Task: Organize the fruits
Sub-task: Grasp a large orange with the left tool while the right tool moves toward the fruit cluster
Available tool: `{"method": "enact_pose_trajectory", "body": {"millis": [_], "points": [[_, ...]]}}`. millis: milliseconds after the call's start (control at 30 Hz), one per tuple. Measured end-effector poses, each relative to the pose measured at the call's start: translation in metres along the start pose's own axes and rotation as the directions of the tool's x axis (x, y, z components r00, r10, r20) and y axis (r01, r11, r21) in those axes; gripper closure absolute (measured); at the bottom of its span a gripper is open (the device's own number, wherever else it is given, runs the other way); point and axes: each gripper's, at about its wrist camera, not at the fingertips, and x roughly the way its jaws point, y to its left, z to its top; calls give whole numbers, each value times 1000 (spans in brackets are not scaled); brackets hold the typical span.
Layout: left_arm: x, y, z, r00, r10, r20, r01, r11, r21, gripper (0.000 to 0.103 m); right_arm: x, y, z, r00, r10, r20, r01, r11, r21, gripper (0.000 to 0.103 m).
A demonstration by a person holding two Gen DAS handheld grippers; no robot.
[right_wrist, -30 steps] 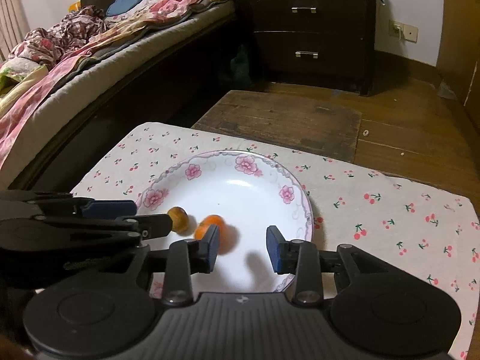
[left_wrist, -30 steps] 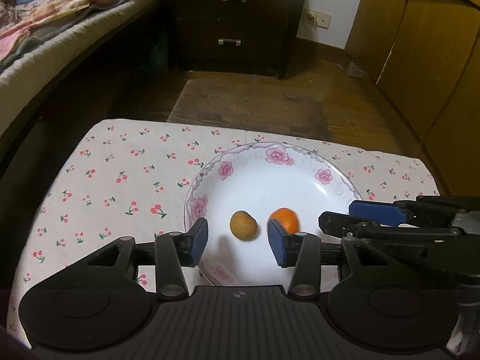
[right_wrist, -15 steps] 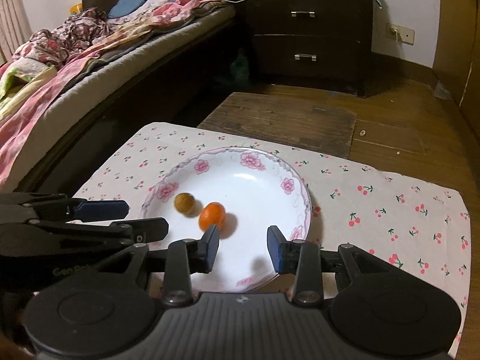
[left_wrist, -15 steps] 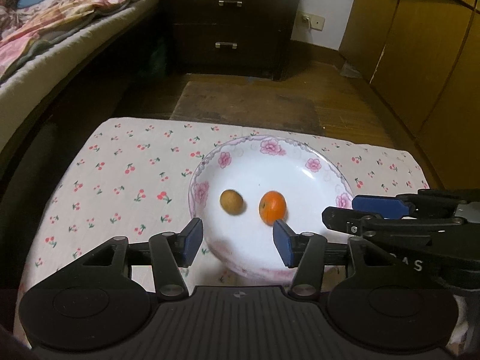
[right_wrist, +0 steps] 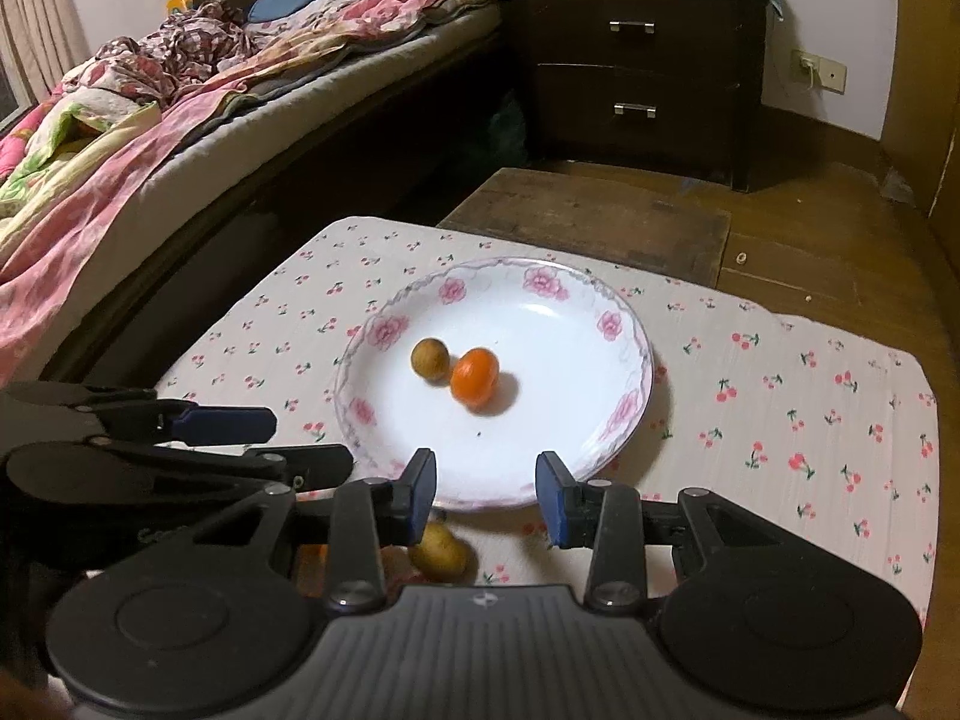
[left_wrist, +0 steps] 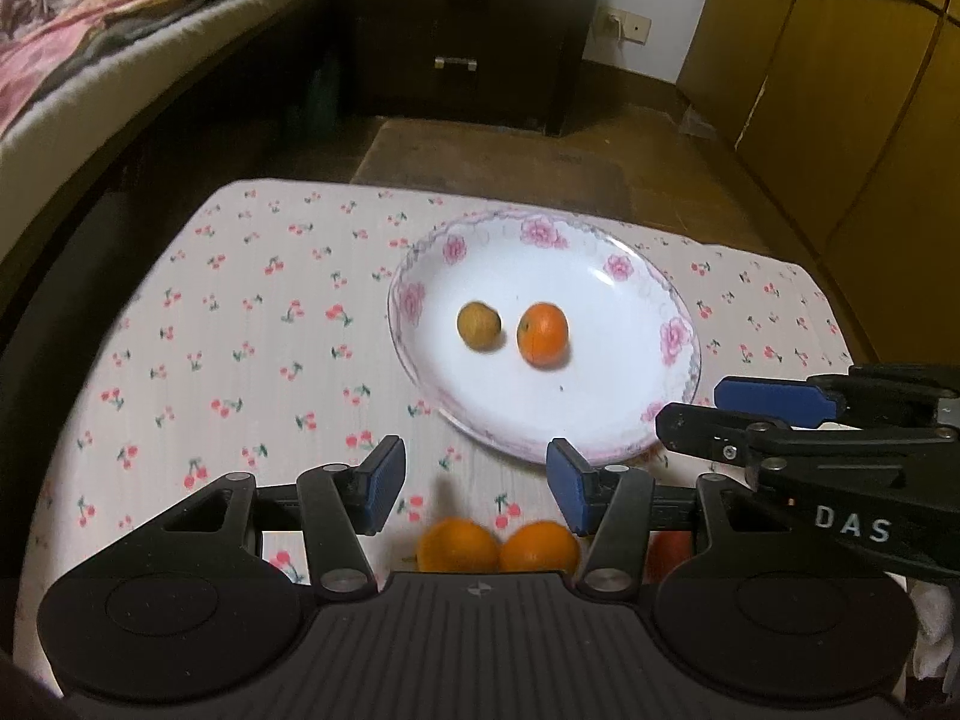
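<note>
Left wrist view: left gripper (left_wrist: 474,483) is hovering over the cherry-print cloth (left_wrist: 252,324), jaws spread, nothing between the pads. Ahead, the white floral-rimmed plate (left_wrist: 606,426) is holding a small round brown-yellow fruit (left_wrist: 478,324) and a small orange mandarin (left_wrist: 543,333), just beside each other. Only this view is showing two more orange mandarins (left_wrist: 498,546) lying on the cloth just below the fingertips, plus something reddish, too hidden to identify, by the right finger. Right gripper (left_wrist: 690,414) is coming in side-on from the right, over the plate's near rim.

Right wrist view: right gripper's jaws are standing apart, pinching nothing, over the plate's near rim. Only here is a yellowish oval fruit (right_wrist: 441,552) showing, on the cloth under the left finger. Also only here: a bed with rumpled floral bedding (right_wrist: 150,120) and a dark two-drawer nightstand (right_wrist: 636,72).
</note>
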Motion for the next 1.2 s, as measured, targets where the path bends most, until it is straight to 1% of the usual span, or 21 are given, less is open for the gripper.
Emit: {"method": "enact_pose_trajectory", "body": {"millis": [267, 367, 467, 633, 800, 867, 933, 1000, 1100, 1200], "points": [[1, 11, -17, 999, 8, -44, -8, 1000, -15, 43, -7, 5, -10, 999, 29, -19, -29, 999, 18, 59], [4, 14, -20, 998, 4, -61, -6, 1000, -27, 45, -7, 5, -13, 999, 34, -30, -33, 999, 21, 59], [9, 13, -22, 997, -1, -74, -1, 1000, -21, 46, -6, 4, -15, 998, 37, -41, -36, 999, 35, 59], [11, 14, -22, 998, 1, -67, -3, 1000, -17, 47, -7, 2, -20, 998, 31, -58, -28, 998, 48, 59], [15, 19, -25, 996, -11, -91, 7, 999, -38, 46, -5, 0, -20, 997, 32, -68, -28, 998, 58, 57], [18, 19, -25, 995, -5, -96, 1, 999, -38, 47, -5, 0, -20, 997, 34, -68, -30, 998, 60, 55], [23, 17, -25, 994, -5, -108, 1, 999, -38, 52, -5, 1, -20, 997, 35, -71, -31, 998, 59, 55], [28, 15, -24, 993, -5, -118, 1, 999, -35, 53, -3, 1, -21, 996, 34, -77, -30, 998, 54, 55], [29, 12, -24, 995, 6, -104, -8, 1000, -20, 54, -2, -2, -23, 996, 29, -84, -25, 998, 55, 55], [29, 14, -23, 995, 2, -99, -5, 1000, -30, 55, -4, -8, -24, 996, 16, -89, -11, 998, 63, 55]]}}
